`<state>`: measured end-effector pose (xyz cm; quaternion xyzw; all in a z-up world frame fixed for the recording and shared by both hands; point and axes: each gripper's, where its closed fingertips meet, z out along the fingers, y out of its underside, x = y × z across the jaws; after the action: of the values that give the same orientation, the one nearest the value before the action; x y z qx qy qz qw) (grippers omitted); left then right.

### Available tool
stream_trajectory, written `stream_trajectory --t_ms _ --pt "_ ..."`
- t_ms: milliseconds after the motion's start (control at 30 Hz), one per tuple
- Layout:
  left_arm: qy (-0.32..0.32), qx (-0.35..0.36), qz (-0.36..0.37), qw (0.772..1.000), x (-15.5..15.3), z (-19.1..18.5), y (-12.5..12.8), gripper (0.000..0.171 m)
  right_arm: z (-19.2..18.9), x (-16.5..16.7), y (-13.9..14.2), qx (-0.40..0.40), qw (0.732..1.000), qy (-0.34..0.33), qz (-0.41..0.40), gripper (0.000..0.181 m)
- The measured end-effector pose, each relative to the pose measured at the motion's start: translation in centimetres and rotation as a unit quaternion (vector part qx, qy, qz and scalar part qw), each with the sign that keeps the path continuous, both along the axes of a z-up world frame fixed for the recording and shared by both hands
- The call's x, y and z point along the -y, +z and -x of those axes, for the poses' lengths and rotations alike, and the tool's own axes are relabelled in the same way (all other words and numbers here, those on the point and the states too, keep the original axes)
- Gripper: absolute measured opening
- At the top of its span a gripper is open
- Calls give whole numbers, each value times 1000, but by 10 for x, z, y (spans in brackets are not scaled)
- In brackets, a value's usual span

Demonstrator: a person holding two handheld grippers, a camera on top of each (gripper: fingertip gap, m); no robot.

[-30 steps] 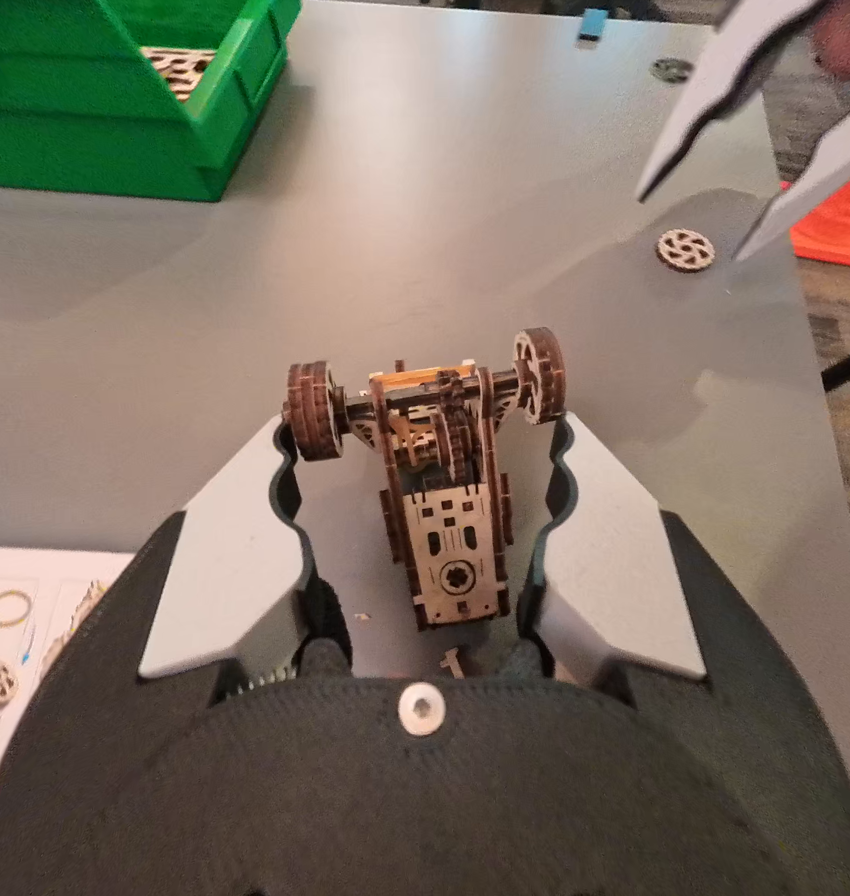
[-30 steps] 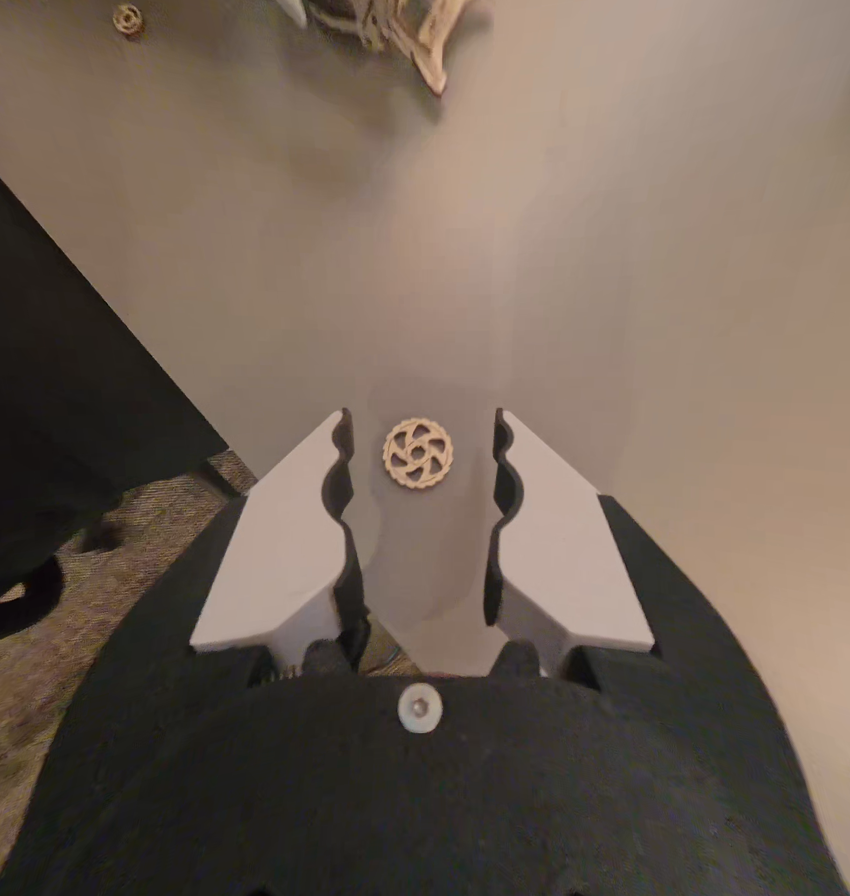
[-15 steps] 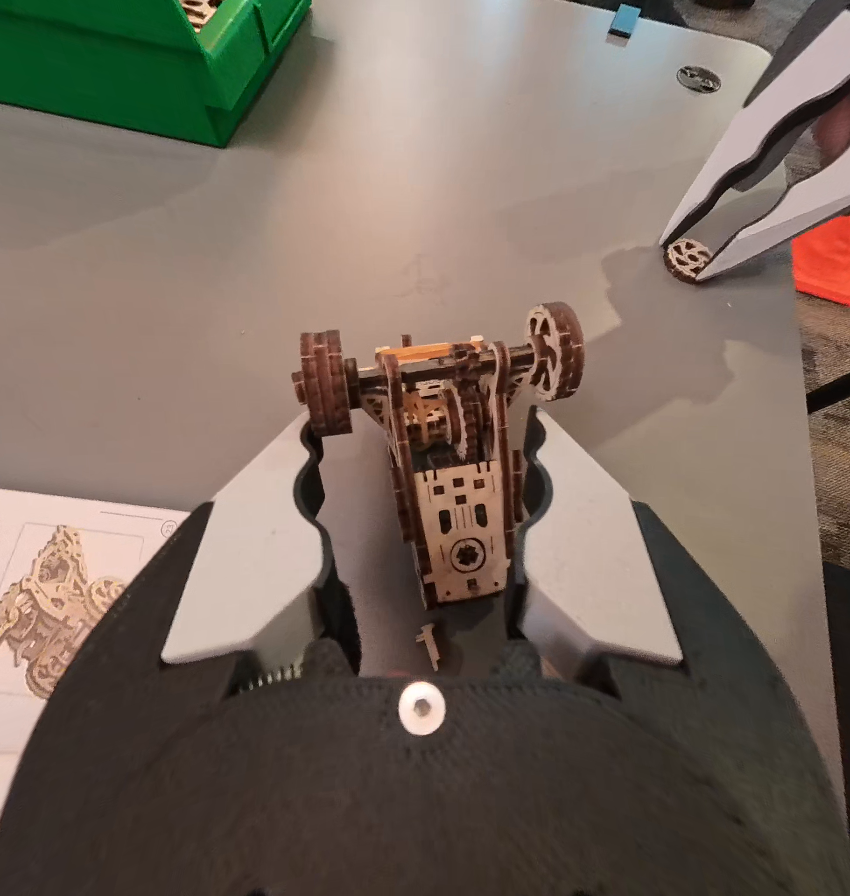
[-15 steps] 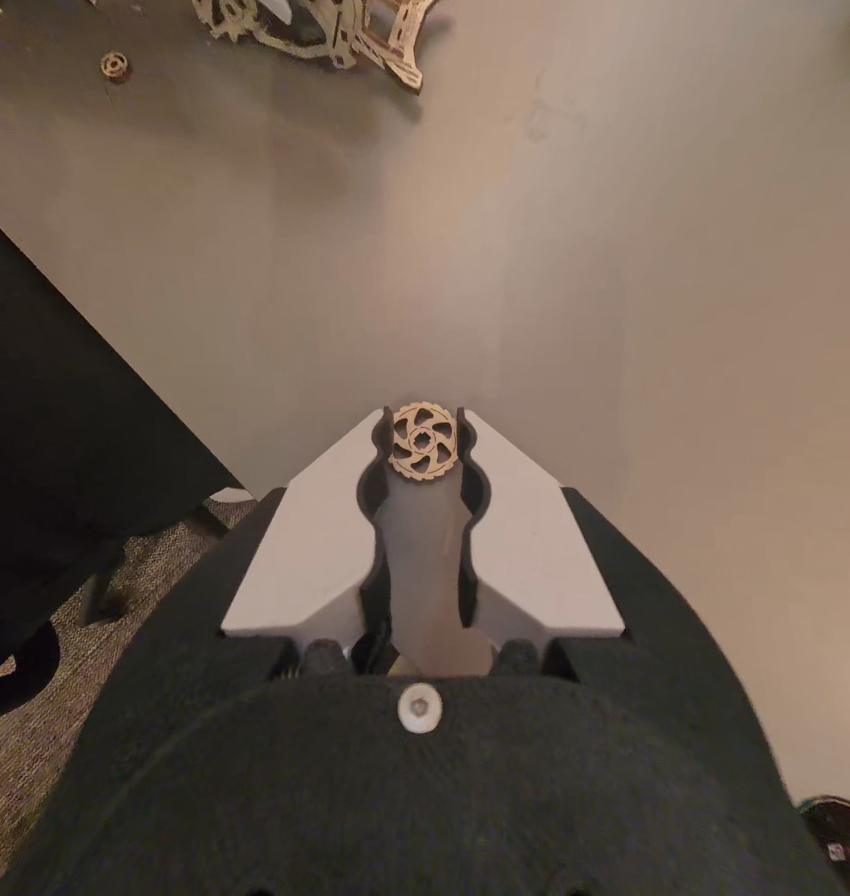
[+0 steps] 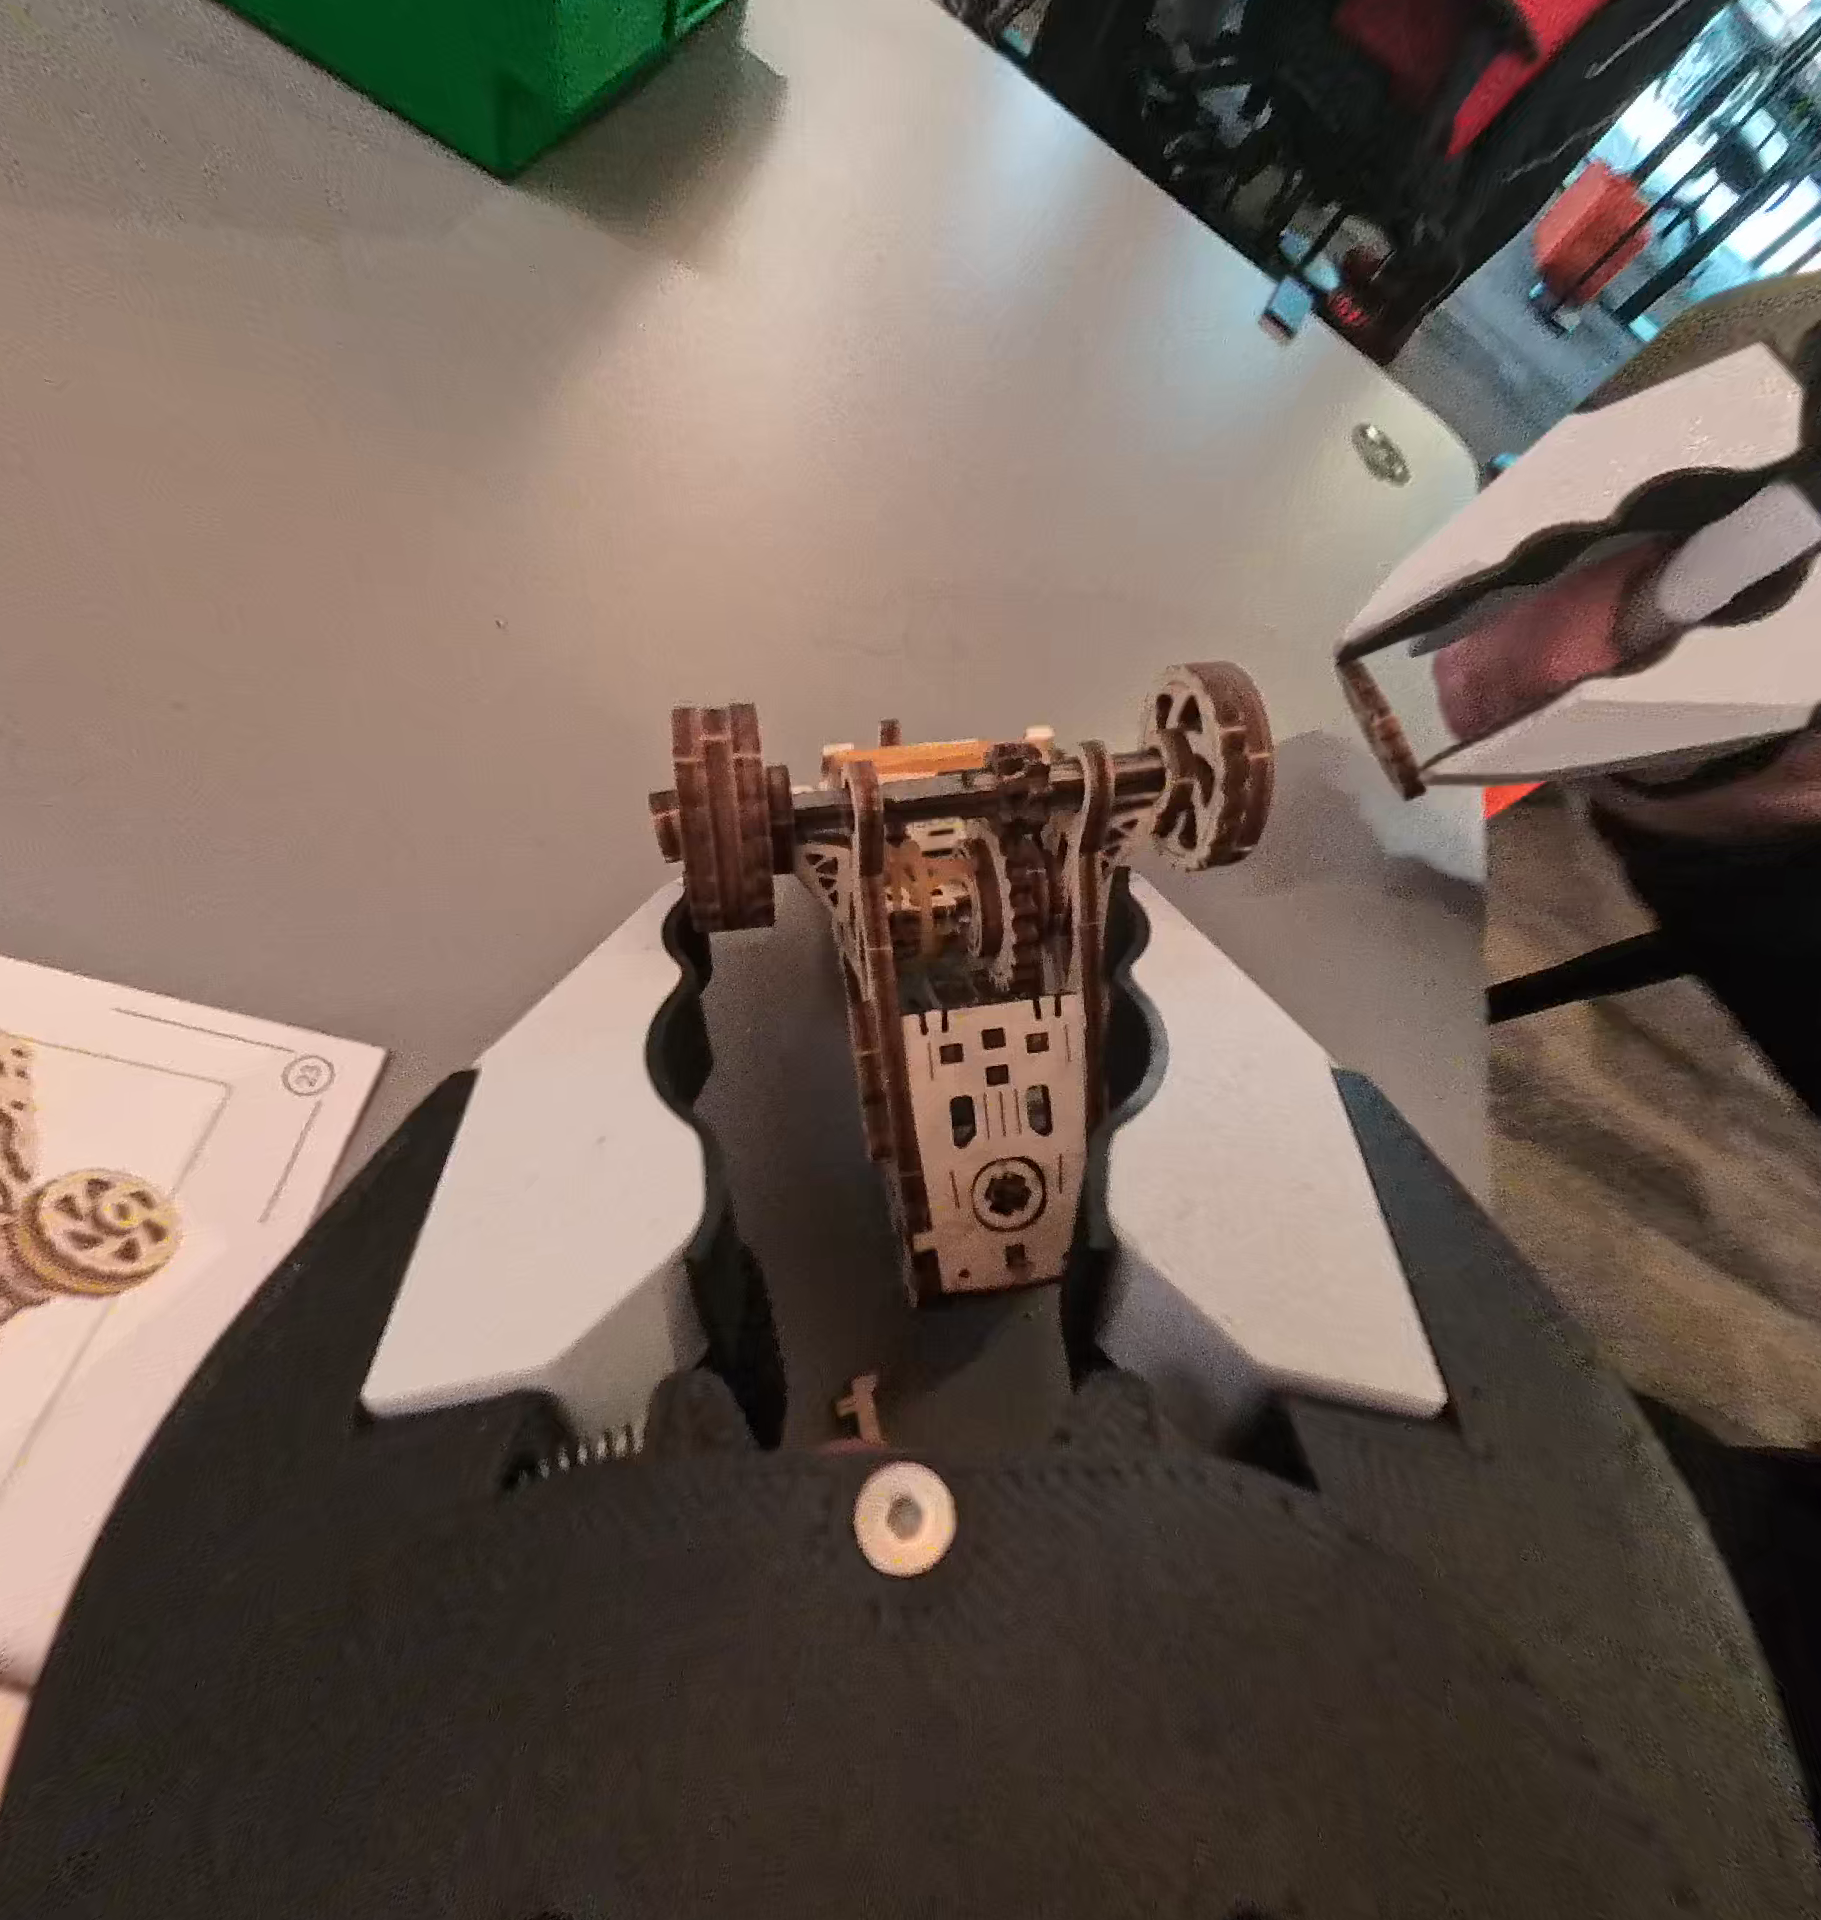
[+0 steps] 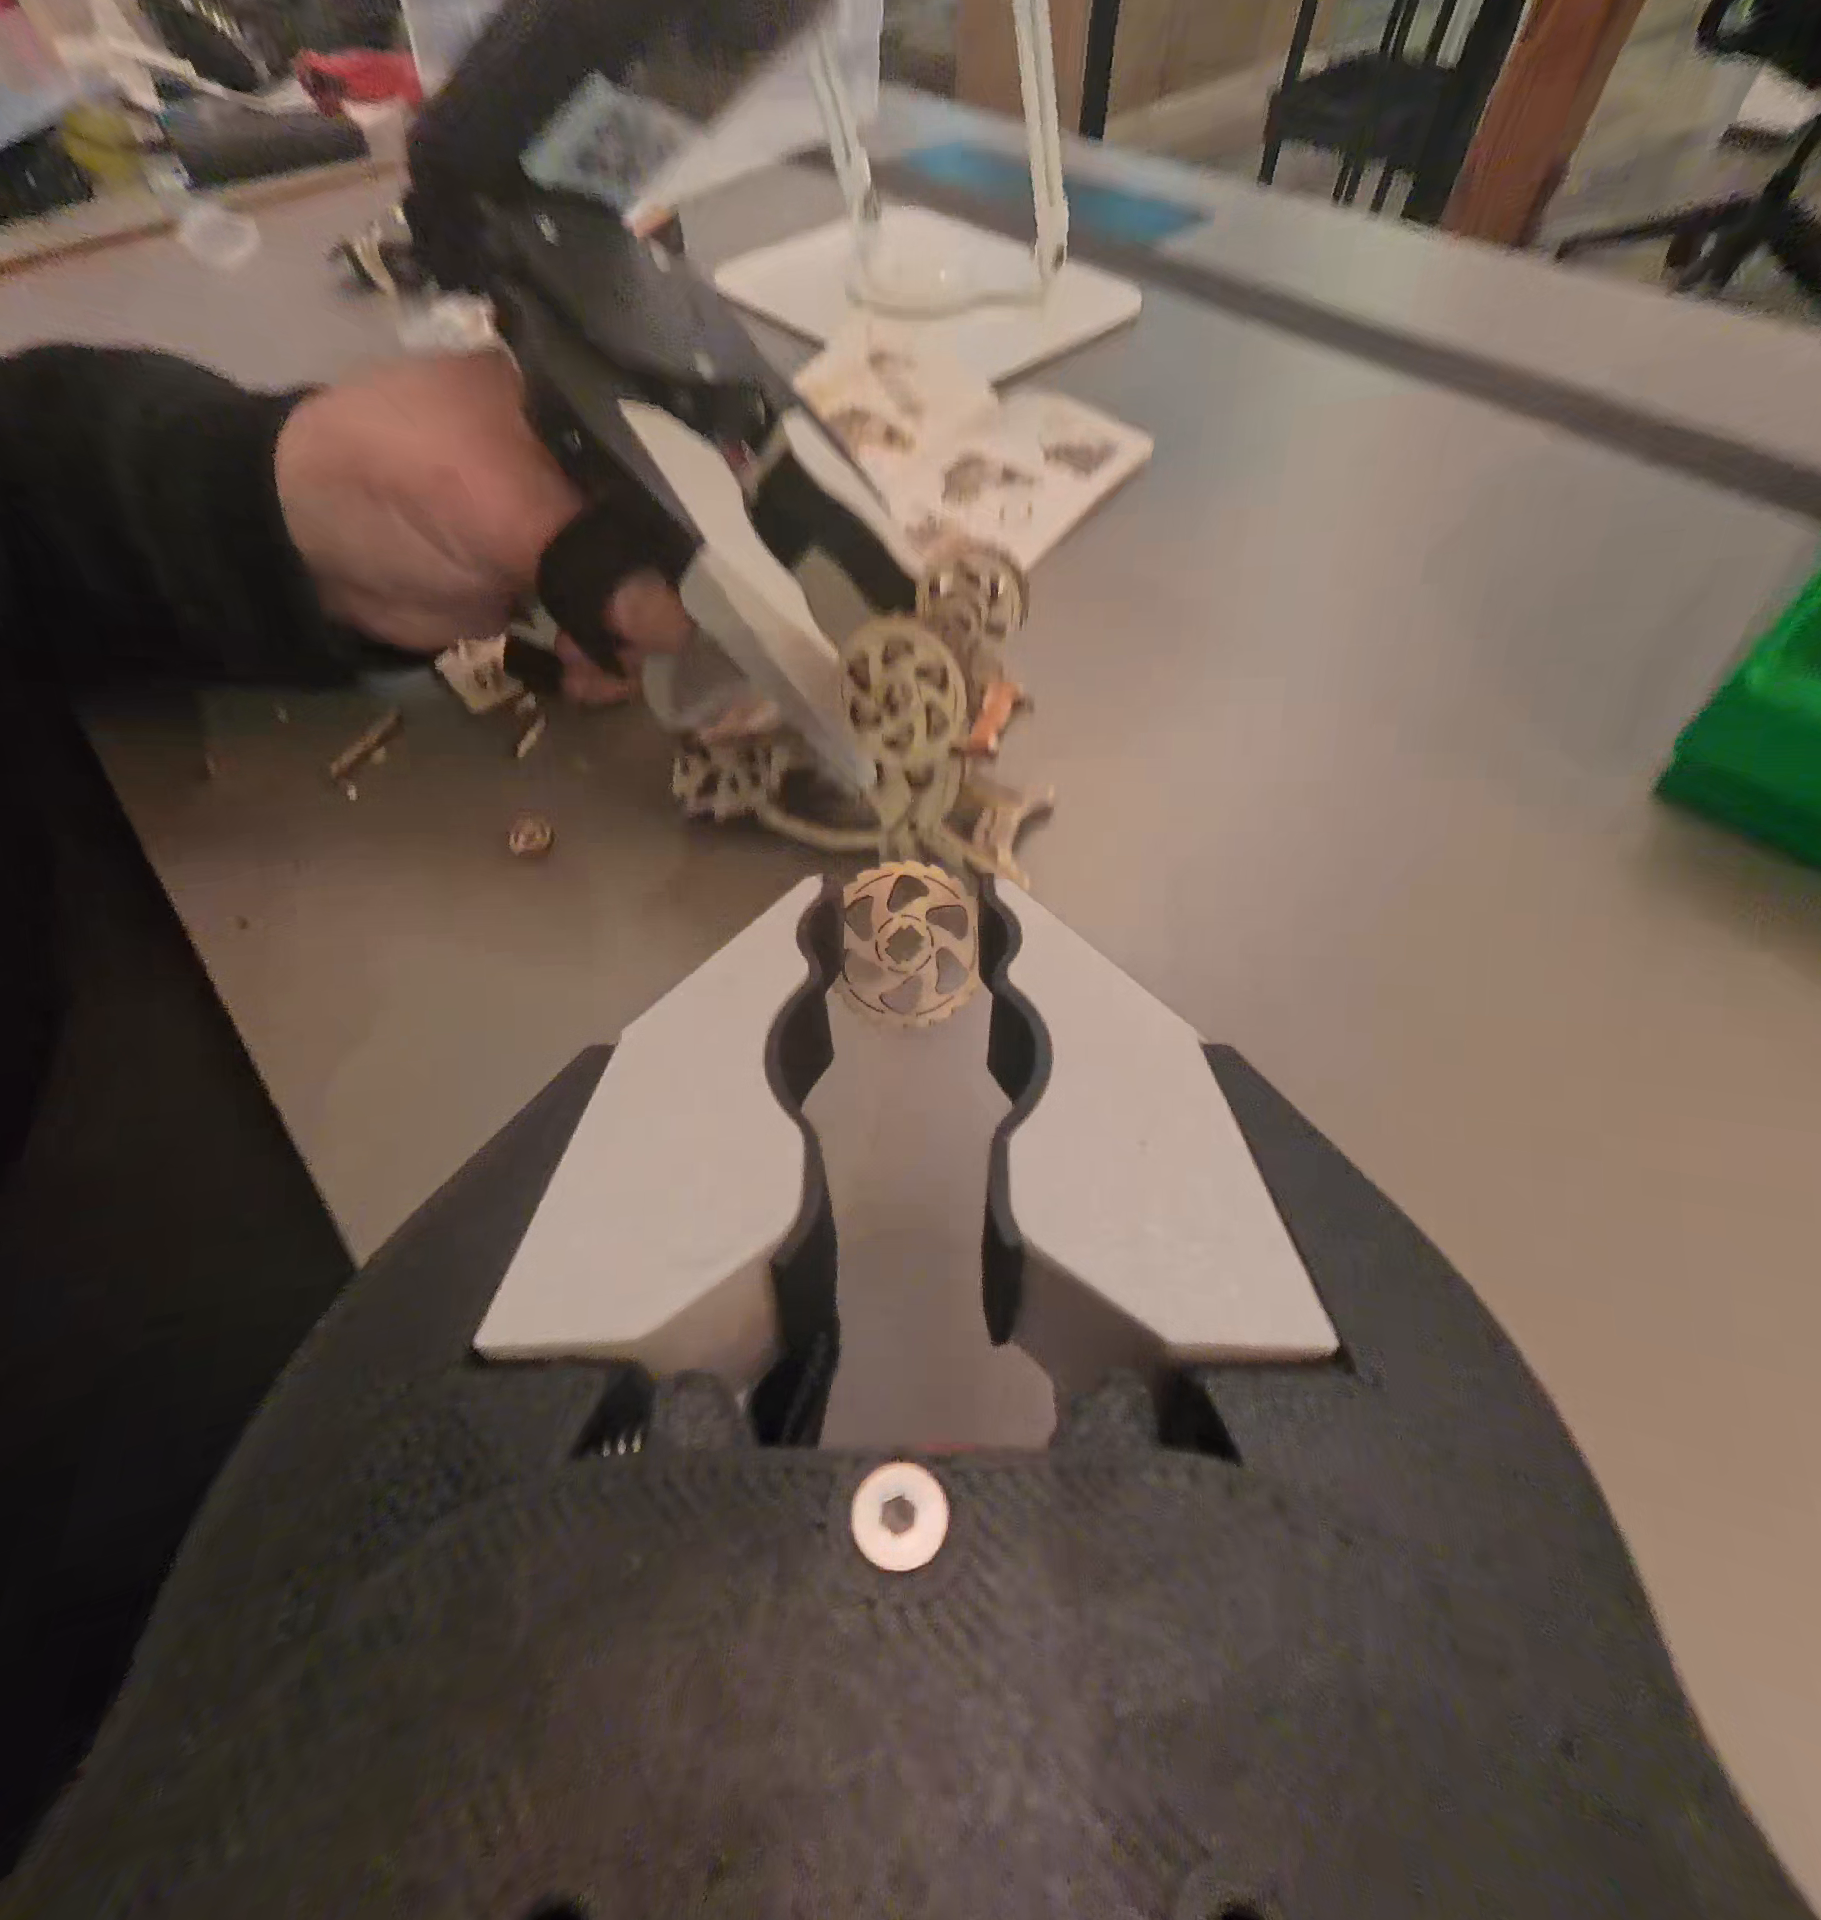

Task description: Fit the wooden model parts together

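Observation:
The wooden model [image 5: 979, 1122] is a small chassis with an axle and a wheel at each end. My left gripper [image 5: 908, 904] is shut on its body, with the right pad touching and a small gap showing at the left pad. My right gripper [image 6: 901, 904] is shut on a flat spoked wooden disc [image 6: 906, 951] at its fingertips. In the left wrist view the right gripper [image 5: 1389, 717] holds the disc [image 5: 1384, 727] edge-on, just right of the model's right wheel [image 5: 1207, 774]. In the right wrist view that wheel [image 6: 901, 696] is straight ahead of the disc.
A green bin [image 5: 511, 83] stands at the back of the grey table [image 5: 470, 520]. An instruction sheet [image 5: 106, 1195] lies at the left. Loose wooden bits [image 6: 532, 831] lie near a person's hand [image 6: 418, 499]. A small wooden piece [image 5: 859, 1403] sits between my left fingers' bases. My right tips are about 15 cm from the small wooden piece [image 5: 859, 1403], my left tips only 9 cm.
My right gripper shut on the disc, lifted it off the table and brought it up beside the model's right wheel. My left fingers closed on the model and tilted upward with it.

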<state>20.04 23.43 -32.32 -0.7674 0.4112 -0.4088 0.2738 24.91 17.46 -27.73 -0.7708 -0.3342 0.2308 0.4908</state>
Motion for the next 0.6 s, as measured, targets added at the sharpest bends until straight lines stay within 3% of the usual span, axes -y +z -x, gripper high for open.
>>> stream_trajectory --t_ms 100,233,600 --pt "-4 27 77 997 3 -4 2 74 20 -17 17 -11 999 8 -34 23" --pt "-18 35 140 989 4 -8 -1 74 33 -38 20 -9 998 4 -55 23" --pt "-32 54 178 982 -1 -13 2 73 43 -56 26 -5 996 -3 -92 23"
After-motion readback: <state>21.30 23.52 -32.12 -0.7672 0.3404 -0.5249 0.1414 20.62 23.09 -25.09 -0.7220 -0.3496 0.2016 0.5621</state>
